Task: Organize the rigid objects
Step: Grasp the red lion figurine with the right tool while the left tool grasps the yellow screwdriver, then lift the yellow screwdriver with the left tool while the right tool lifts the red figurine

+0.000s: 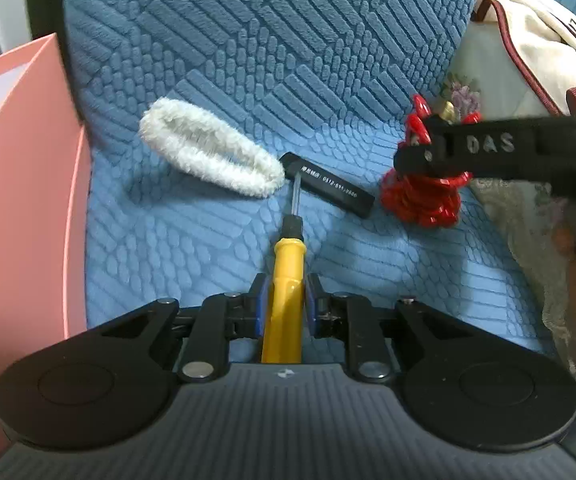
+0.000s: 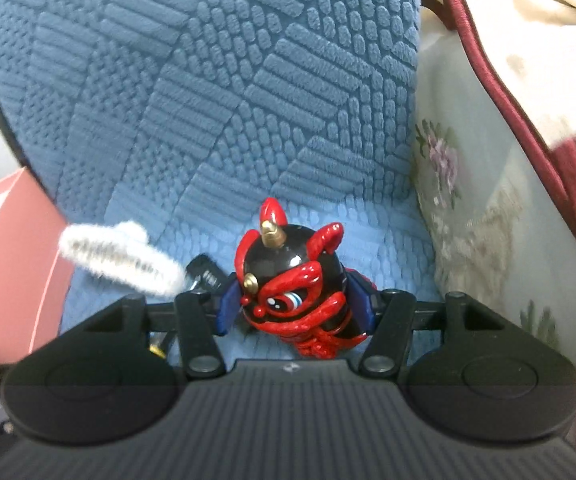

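My left gripper (image 1: 284, 300) is shut on the yellow handle of a screwdriver (image 1: 286, 276), whose shaft points away toward a black bar with white print (image 1: 328, 184) on the blue textured cushion (image 1: 248, 60). My right gripper (image 2: 294, 304) is shut on a red and black figurine (image 2: 294, 284), its blue pads against both sides. The right gripper's black finger (image 1: 488, 148) and the figurine (image 1: 420, 196) also show at the right of the left wrist view. A white fluffy loop (image 1: 208, 152) lies left of the black bar; it shows in the right wrist view too (image 2: 120, 256).
A pink box (image 1: 20, 184) stands at the left edge of the cushion, also in the right wrist view (image 2: 4, 272). A cream floral pillow with dark red piping (image 2: 488, 200) borders the cushion on the right. The cushion's backrest rises behind the objects.
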`<control>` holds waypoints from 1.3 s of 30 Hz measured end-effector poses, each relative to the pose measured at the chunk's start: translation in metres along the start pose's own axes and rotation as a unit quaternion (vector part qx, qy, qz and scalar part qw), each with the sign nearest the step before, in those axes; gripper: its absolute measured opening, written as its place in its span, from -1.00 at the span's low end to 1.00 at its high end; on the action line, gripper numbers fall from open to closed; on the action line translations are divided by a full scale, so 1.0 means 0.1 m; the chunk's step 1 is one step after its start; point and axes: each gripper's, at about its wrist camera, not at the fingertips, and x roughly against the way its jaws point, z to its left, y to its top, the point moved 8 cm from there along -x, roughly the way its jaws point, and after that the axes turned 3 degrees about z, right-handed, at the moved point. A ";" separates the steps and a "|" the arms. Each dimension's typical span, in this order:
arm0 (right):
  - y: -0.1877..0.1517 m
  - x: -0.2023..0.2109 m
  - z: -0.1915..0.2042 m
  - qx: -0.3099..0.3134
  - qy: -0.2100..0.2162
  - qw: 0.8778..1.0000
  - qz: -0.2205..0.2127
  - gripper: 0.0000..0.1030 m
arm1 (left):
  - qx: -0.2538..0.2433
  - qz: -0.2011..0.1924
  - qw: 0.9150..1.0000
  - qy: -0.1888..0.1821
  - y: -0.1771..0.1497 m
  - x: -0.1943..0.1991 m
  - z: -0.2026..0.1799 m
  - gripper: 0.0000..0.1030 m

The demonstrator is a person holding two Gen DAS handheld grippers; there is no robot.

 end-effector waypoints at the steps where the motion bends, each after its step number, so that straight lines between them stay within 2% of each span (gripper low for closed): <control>1: -0.04 0.02 0.03 -0.004 0.005 1.000 0.004 0.15 | 0.005 0.000 1.000 0.001 -0.02 0.01 -0.01 -0.57; 5: -0.25 0.19 0.13 -0.004 0.016 1.000 0.015 0.15 | 0.028 -0.005 1.000 0.007 -0.15 0.12 -0.01 -0.57; 11: -0.59 0.42 0.19 -0.018 0.016 0.999 0.027 0.15 | 0.033 -0.009 0.999 0.013 -0.35 0.31 -0.01 -0.57; 14: -0.77 0.49 0.14 -0.038 0.008 0.998 0.041 0.15 | 0.039 -0.008 0.999 0.013 -0.49 0.40 0.01 -0.57; 19: -0.97 0.65 0.11 -0.042 0.003 0.998 0.035 0.15 | 0.044 -0.012 0.999 0.015 -0.70 0.53 0.01 -0.57; 23: -1.11 0.70 0.13 -0.044 -0.012 0.998 0.039 0.15 | 0.043 0.000 0.999 0.012 -0.91 0.58 -0.08 -0.57; 29: -1.17 0.73 0.13 -0.057 -0.013 0.997 0.042 0.17 | 0.042 0.010 0.999 0.004 -1.11 0.66 -0.15 -0.57; 36: -1.15 0.63 0.09 -0.071 -0.007 0.996 0.049 0.23 | 0.033 0.017 0.999 0.009 -1.12 0.61 -0.18 -0.55; 39: -1.14 0.62 0.10 -0.064 -0.009 0.997 0.045 0.17 | 0.031 0.018 0.999 0.010 -1.10 0.58 -0.20 -0.45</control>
